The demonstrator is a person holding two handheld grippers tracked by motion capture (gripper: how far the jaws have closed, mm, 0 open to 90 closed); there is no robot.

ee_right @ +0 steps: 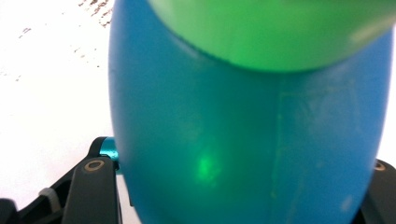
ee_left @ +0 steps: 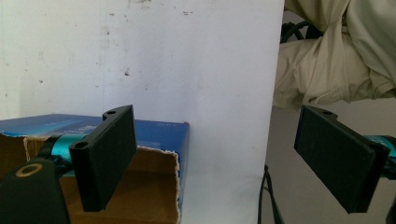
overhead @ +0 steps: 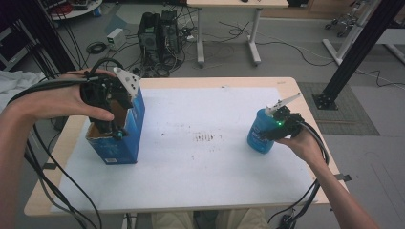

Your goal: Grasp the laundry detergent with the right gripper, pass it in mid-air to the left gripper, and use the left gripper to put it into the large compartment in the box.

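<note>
Forearms come in from six o'clock in the high view, one on each side of the white-covered table (overhead: 200,176). Over at nine o'clock, the left gripper (overhead: 111,125) hangs above the blue cardboard box (overhead: 125,138), its nose pointing down at the torn-open top. From the left gripper view, its two black jaws stand wide apart: one over the box's brown inside, the other out past the table edge, with nothing between the pads. That box stands upright near the table's left edge, its brown flap ragged along the rim.

Across at three o'clock, the right gripper (overhead: 272,130) is pressed in against the blue bottle (overhead: 260,131), which stands upright on the white sheet near the right edge. In the right gripper view the bottle (ee_right: 247,140) crowds right up to the lens, a green cap at twelve o'clock, a jaw at each side of its body. The pads themselves are hidden behind the bottle's curve, but both jaws look to be hugging its sides, so call it a grip.

Between the two, near the table's centre, lies a scatter of dark crumbs (overhead: 205,138), well apart from box and bottle alike.
</note>
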